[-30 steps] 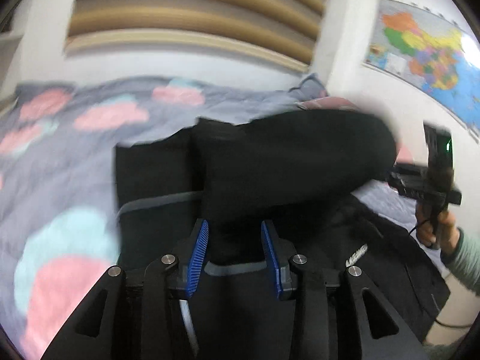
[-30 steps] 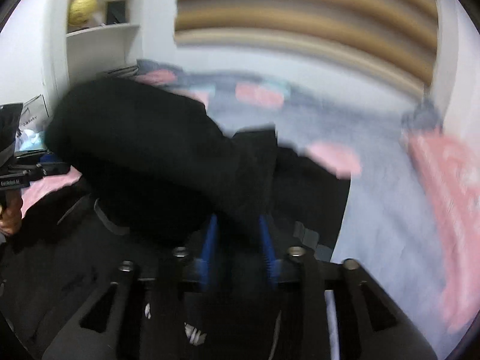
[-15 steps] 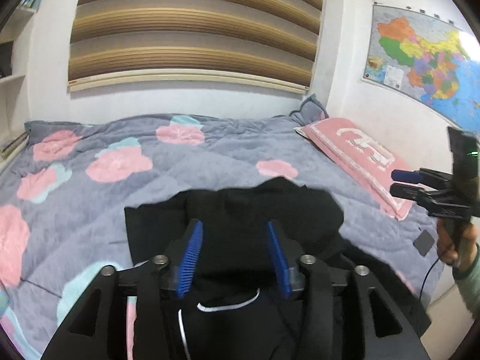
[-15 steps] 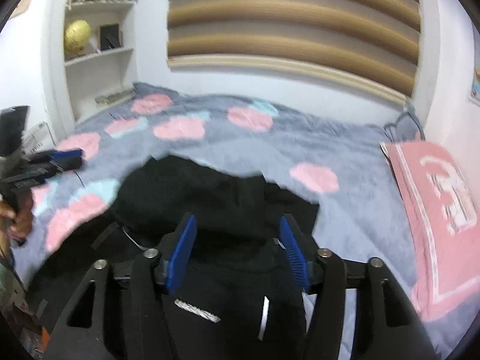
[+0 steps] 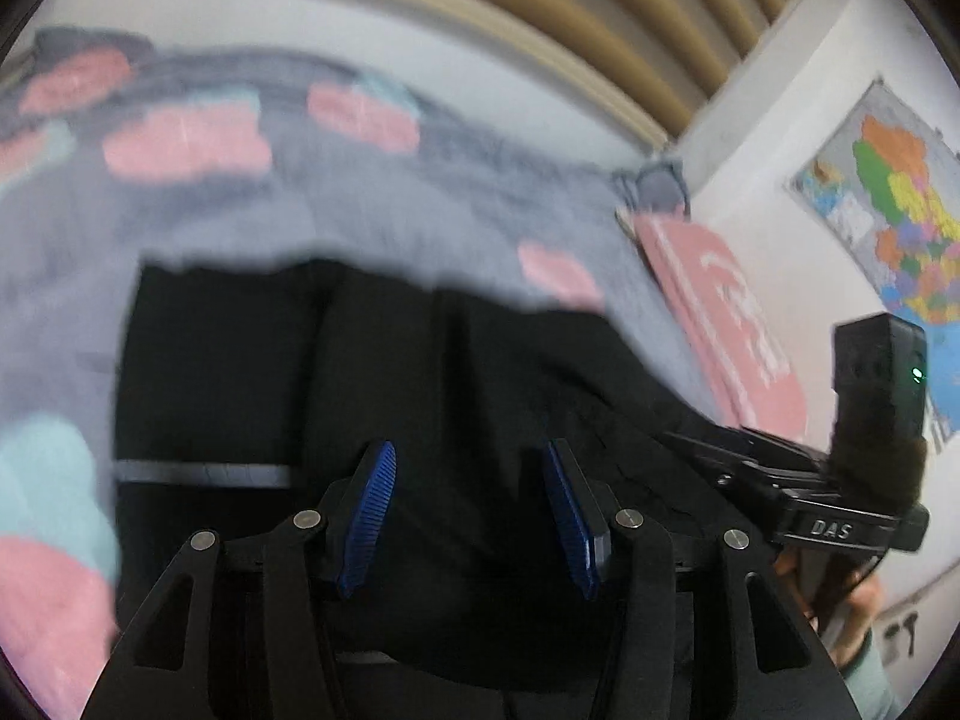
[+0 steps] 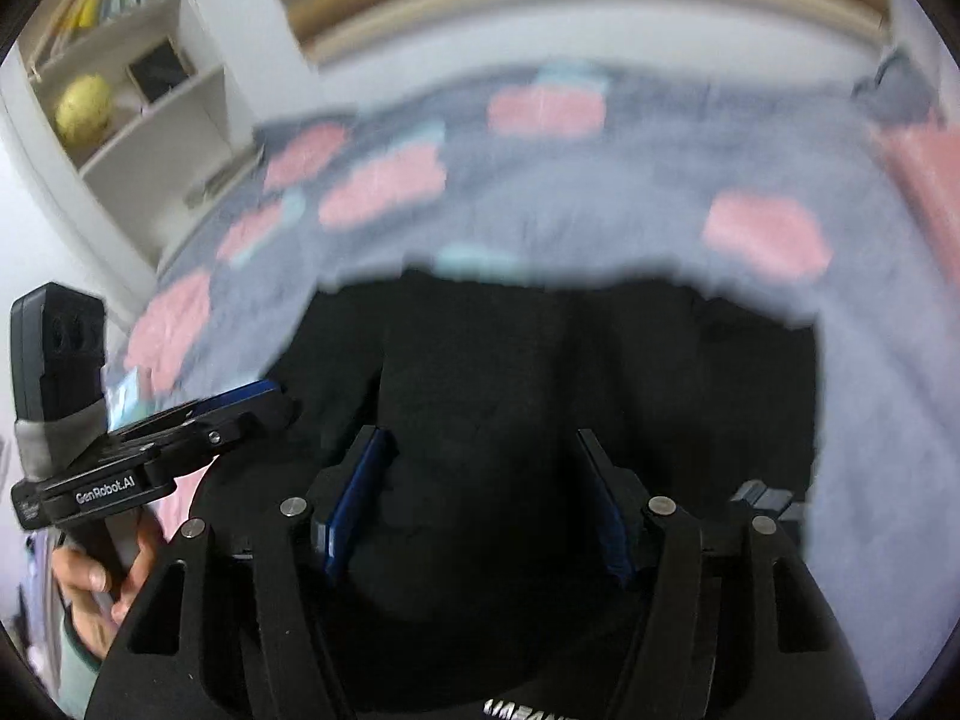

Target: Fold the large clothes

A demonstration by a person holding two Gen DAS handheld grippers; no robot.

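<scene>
A large black garment (image 5: 240,372) lies folded on the bed, its far edge roughly straight; a grey stripe (image 5: 204,473) crosses its left part. In the left wrist view my left gripper (image 5: 468,480) hovers over it, blue pads apart and pressing on nothing. The right wrist view shows the same black garment (image 6: 660,372) under my right gripper (image 6: 480,480), which is also open, with cloth only behind the gap. Each gripper shows in the other's view: the right gripper (image 5: 696,444) at the right, the left gripper (image 6: 264,396) at the left, each held by a hand.
A grey bedcover (image 5: 420,198) with pink and teal flowers spreads beyond the garment. A pink pillow (image 5: 720,312) lies at the bed's right side under a wall map (image 5: 900,210). White shelves (image 6: 138,108) stand left of the bed. Striped blinds hang behind.
A second ago both grippers were shut on a raised black fold. They laid it forward, opened, and the fold now lies flat; both views have since rolled and drawn closer together.
</scene>
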